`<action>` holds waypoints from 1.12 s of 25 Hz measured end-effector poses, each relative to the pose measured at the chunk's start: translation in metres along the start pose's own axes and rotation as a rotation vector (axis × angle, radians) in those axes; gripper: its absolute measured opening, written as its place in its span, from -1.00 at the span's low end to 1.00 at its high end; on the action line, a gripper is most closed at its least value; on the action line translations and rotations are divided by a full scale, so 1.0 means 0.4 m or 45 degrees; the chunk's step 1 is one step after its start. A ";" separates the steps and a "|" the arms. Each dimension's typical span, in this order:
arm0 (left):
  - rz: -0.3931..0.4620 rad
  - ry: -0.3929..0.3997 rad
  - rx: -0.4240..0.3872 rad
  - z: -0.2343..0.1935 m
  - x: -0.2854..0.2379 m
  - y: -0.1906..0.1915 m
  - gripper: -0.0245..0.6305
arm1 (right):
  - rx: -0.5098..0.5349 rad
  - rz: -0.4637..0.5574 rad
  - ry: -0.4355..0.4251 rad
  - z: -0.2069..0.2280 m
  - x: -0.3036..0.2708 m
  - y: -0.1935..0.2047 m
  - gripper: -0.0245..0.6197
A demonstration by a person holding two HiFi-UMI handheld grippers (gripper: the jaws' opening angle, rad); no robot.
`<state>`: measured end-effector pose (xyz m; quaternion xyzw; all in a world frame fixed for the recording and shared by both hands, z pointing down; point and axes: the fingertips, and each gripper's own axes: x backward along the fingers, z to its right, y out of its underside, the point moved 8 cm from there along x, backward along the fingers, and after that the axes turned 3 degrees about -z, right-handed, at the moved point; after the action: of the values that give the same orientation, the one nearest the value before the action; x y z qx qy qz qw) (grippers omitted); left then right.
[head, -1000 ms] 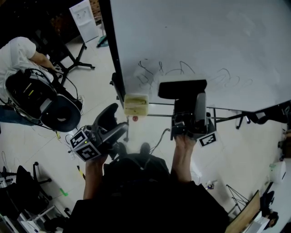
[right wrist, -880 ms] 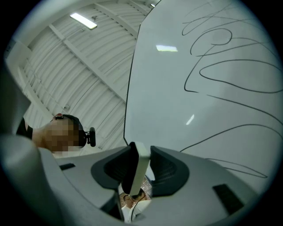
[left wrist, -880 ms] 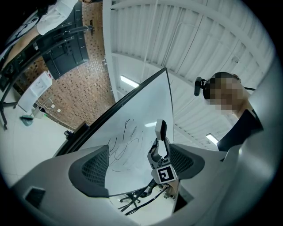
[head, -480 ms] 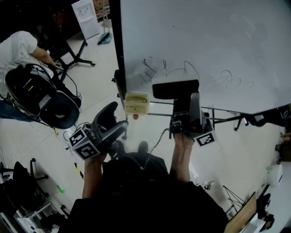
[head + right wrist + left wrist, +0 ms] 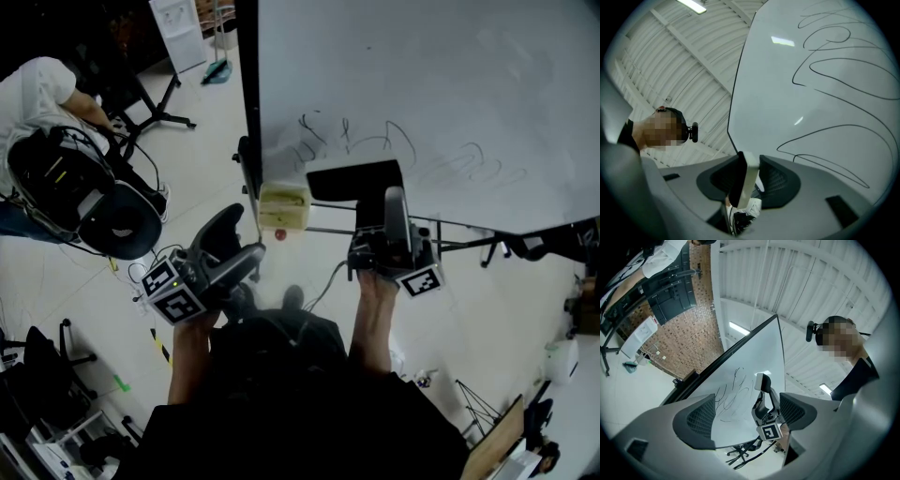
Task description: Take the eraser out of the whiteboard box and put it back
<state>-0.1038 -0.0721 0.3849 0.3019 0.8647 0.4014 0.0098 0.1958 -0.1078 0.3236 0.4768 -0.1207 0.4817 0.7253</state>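
My right gripper is shut on a black eraser, which it holds flat against the lower part of the whiteboard, just under some scribbled pen lines. In the right gripper view the eraser stands edge-on between the pads of that gripper. The beige whiteboard box hangs at the board's lower left corner, just left of the eraser. Lower left of the box, my left gripper is open and holds nothing. In the left gripper view the left gripper faces the eraser.
A person in a white shirt crouches at the far left beside a black bag. The board's stand and wheeled legs reach across the floor below it. A small red thing sits under the box.
My right gripper has shifted left with the eraser, bringing it closer to the box, and tilted a little. The left gripper has stayed where it was.
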 end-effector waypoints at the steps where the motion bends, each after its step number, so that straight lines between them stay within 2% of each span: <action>1: -0.001 0.001 0.000 0.000 -0.001 -0.001 0.38 | 0.000 -0.003 0.002 0.002 0.000 0.001 -0.44; 28: -0.026 0.005 0.010 -0.020 -0.007 -0.006 0.38 | 0.111 -0.170 0.057 0.039 -0.007 0.055 -0.44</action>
<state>-0.1046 -0.0802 0.3879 0.2922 0.8693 0.3986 0.0112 0.1812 -0.1203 0.3426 0.5041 -0.0513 0.4476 0.7368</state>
